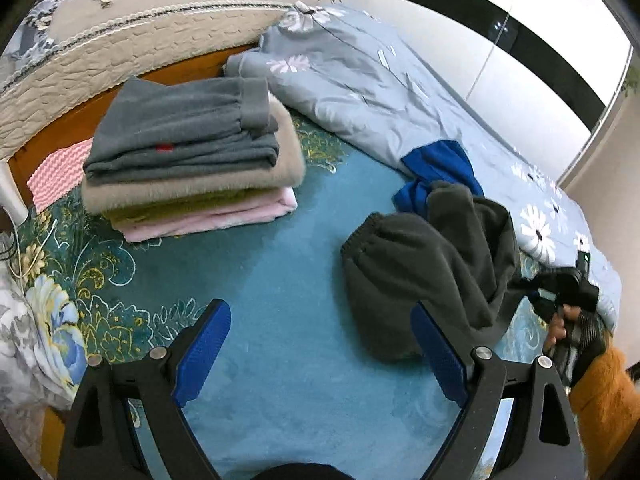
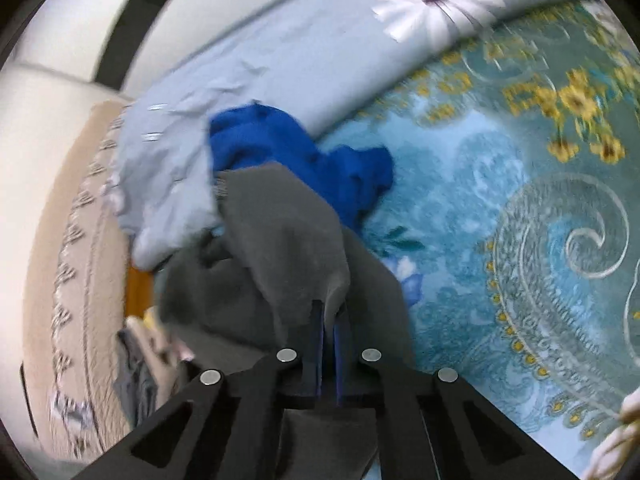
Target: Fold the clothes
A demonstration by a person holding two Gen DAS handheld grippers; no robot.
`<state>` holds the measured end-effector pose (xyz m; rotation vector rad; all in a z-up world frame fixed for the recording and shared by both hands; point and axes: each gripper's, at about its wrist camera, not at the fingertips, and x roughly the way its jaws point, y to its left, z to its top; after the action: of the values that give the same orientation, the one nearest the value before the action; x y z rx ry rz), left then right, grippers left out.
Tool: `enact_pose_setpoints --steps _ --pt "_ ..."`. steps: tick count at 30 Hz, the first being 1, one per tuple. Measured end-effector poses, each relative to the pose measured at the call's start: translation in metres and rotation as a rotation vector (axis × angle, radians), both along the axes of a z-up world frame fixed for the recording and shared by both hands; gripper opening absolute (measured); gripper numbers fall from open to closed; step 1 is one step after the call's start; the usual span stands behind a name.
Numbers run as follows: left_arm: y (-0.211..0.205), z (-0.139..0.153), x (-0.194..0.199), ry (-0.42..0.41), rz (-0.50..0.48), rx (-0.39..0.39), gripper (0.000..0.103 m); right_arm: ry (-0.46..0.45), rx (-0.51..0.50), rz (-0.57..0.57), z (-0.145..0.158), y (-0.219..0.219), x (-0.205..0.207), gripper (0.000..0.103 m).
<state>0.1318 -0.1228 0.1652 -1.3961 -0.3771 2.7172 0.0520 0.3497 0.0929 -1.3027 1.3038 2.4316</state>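
Note:
A dark grey fleece garment (image 1: 424,264) lies rumpled on the teal bedspread (image 1: 272,264), with an elastic cuff toward the left. My left gripper (image 1: 320,344) hovers open above the spread, just left of the garment, nothing between its blue pads. In the right wrist view the right gripper (image 2: 330,312) is shut on a fold of the same grey garment (image 2: 280,240), which drapes over its fingers. The right gripper (image 1: 568,292), held by a hand in an orange sleeve, also shows at the garment's right edge. A blue garment (image 2: 296,152) lies crumpled behind the grey one.
A stack of folded clothes (image 1: 188,156), grey on top, then beige, olive and pink, sits at the back left. A pale blue floral quilt (image 1: 360,80) is bunched along the far side. A beige padded headboard (image 1: 120,40) and white cables (image 1: 24,256) are at the left.

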Motion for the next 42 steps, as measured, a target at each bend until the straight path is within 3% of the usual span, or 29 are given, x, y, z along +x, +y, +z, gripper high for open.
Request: enact_pose_setpoints --steps 5,9,13,18,26,29,35,39,42 --pt "0.018 -0.018 0.006 -0.056 -0.037 0.018 0.092 0.106 0.042 0.025 0.038 0.018 0.059 0.004" --pt "0.033 -0.028 0.008 -0.088 -0.055 0.043 0.092 0.104 0.027 -0.027 0.035 0.032 0.124 0.003" --pt "0.046 -0.026 0.006 -0.095 -0.069 0.060 0.092 0.072 0.026 -0.056 0.019 0.037 0.187 0.003" --pt "0.060 -0.023 -0.011 -0.114 -0.078 0.105 0.092 -0.041 0.034 -0.007 -0.020 0.021 0.239 0.003" --pt "0.094 -0.046 -0.058 -0.256 -0.037 0.274 0.092 -0.123 -0.066 -0.028 -0.066 0.011 0.271 0.003" --pt "0.120 -0.054 -0.071 -0.281 -0.053 0.233 0.091 -0.125 -0.060 -0.013 -0.066 0.009 0.271 0.003" --pt "0.194 -0.063 -0.080 -0.332 -0.134 0.223 0.091 -0.128 -0.031 0.012 -0.059 -0.001 0.270 0.003" --pt "0.246 -0.077 -0.079 -0.386 -0.154 0.099 0.091 -0.141 -0.044 0.008 -0.063 -0.003 0.271 0.003" --pt "0.271 -0.086 -0.074 -0.414 -0.106 0.005 0.091 -0.152 -0.051 0.006 -0.064 -0.005 0.269 0.003"
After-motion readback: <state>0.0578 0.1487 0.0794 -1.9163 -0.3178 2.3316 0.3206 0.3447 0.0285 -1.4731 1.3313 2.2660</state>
